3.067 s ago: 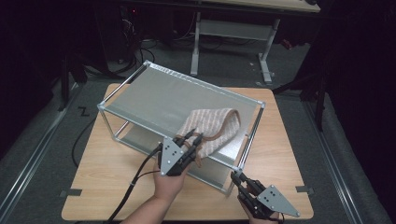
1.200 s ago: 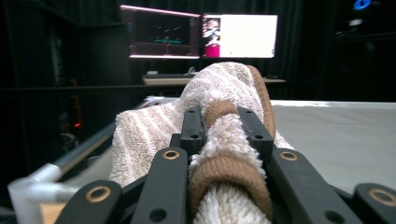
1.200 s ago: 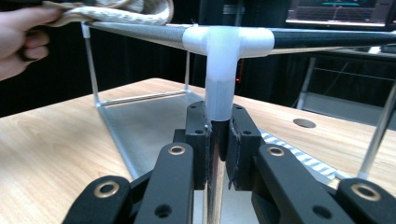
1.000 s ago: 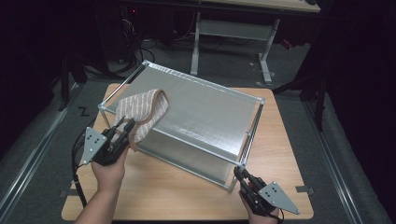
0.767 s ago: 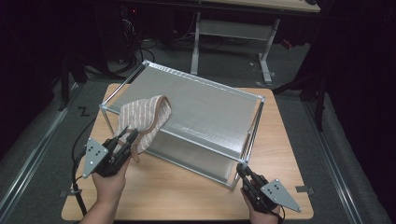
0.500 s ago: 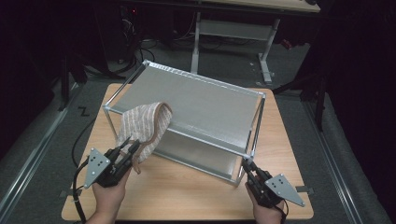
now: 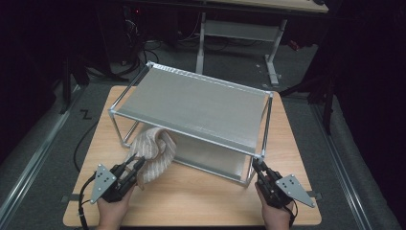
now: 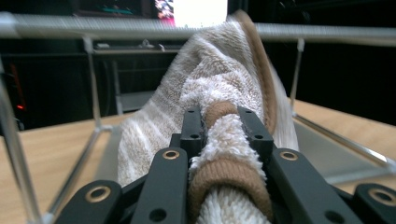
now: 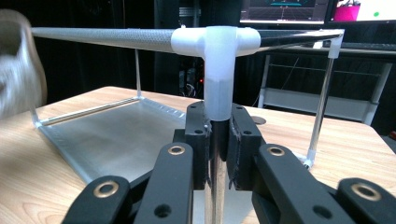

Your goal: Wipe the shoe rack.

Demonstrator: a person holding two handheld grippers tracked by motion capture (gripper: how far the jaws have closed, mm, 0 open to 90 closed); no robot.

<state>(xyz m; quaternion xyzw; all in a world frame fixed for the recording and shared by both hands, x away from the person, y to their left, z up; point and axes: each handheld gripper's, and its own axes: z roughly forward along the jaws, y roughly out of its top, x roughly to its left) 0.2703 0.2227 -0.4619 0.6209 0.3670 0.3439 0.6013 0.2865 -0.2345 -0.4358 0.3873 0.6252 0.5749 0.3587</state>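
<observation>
The left gripper point(image 7: 135, 166) is clenched on a towel point(image 7: 152, 153), whose brown-edged fold runs back between its jaws while the bulk rises ahead of them, against the rack point(image 7: 191, 103)'s near left corner, beneath the top shelf. The right gripper point(image 7: 259, 168) is clamped on the rack's near right leg point(image 9: 215, 154), just below the white corner joint point(image 9: 218, 70). Beyond both grippers the rack stands on the worktop point(image 7: 206, 196).
</observation>
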